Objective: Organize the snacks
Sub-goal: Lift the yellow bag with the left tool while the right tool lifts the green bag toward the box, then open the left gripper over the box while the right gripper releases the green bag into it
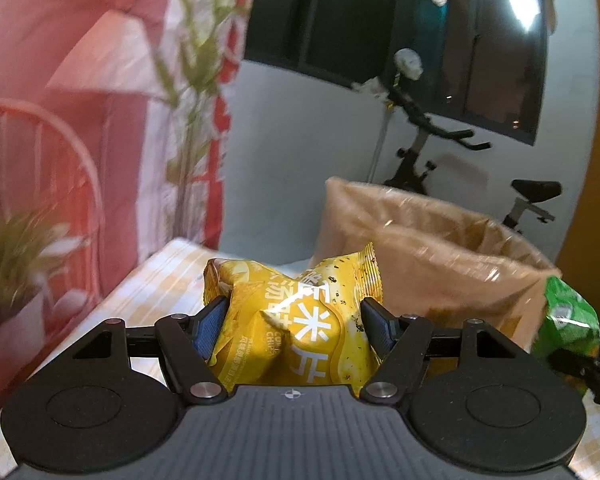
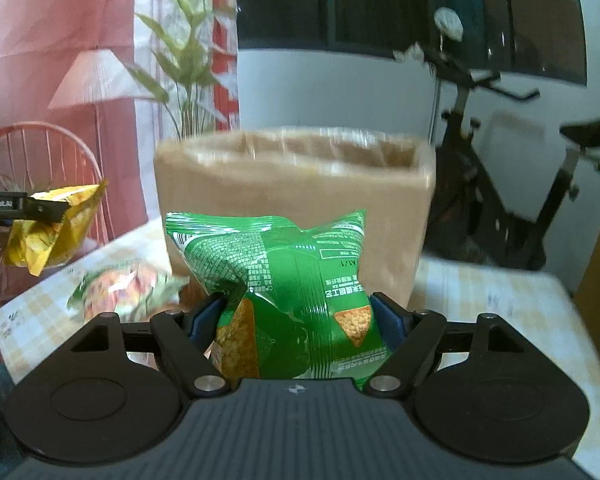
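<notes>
An open paper bag (image 2: 292, 196) stands on the bench (image 2: 488, 300). Before it, the right gripper (image 2: 296, 320) grips a chip packet (image 2: 284, 280) between its fingers. To the left, the left gripper (image 1: 292, 316) grips a second packet (image 1: 292, 320). Another packet (image 2: 120, 288), blurred, seems to lie on the bench. An exercise bike (image 2: 508, 200) stands behind.

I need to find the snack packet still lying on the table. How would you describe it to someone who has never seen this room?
Start at the tall brown paper bag standing on the checked tablecloth. At its foot on the left side in the right wrist view lies a blurred packet, green, orange and white. Unlike the green packet and yellow packet, no claw holds it.
</notes>
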Demonstrator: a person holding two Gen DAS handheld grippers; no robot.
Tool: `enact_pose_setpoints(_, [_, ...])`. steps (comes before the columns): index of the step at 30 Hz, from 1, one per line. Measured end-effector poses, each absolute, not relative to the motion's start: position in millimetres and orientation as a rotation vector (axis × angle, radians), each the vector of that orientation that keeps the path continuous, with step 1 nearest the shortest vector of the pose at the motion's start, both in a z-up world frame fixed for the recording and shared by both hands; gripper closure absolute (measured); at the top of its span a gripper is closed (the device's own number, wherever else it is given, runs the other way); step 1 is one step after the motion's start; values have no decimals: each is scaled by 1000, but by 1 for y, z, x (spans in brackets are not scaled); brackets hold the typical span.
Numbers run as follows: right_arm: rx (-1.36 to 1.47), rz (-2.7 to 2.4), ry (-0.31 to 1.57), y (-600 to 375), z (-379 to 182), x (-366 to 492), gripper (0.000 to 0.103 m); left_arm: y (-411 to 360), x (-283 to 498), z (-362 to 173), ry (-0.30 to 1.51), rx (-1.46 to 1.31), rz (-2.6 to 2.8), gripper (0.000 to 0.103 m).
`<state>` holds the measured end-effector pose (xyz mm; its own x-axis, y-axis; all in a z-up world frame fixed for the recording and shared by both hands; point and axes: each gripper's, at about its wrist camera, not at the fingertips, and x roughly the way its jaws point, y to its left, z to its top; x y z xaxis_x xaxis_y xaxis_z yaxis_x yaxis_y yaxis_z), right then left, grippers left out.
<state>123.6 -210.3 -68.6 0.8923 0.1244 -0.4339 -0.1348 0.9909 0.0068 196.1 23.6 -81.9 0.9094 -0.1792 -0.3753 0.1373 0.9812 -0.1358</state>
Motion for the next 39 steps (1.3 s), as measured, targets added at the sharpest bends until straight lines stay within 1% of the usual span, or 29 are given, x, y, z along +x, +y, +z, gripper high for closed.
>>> enact_pose_setpoints(11, [-65, 149, 327, -215, -15, 153, 24, -14, 217, -37, 306, -82, -288, 29])
enact_pose_setpoints(22, [-131, 148, 233, -222, 28, 190, 24, -44, 248, -8, 241, -36, -367, 29])
enact_pose_setpoints(30, [-151, 134, 211, -230, 31, 230, 24, -59, 286, -6, 247, -19, -380, 29])
enact_pose_setpoints(39, [-142, 150, 235, -235, 10, 282, 24, -73, 327, -17, 294, -6, -388, 29])
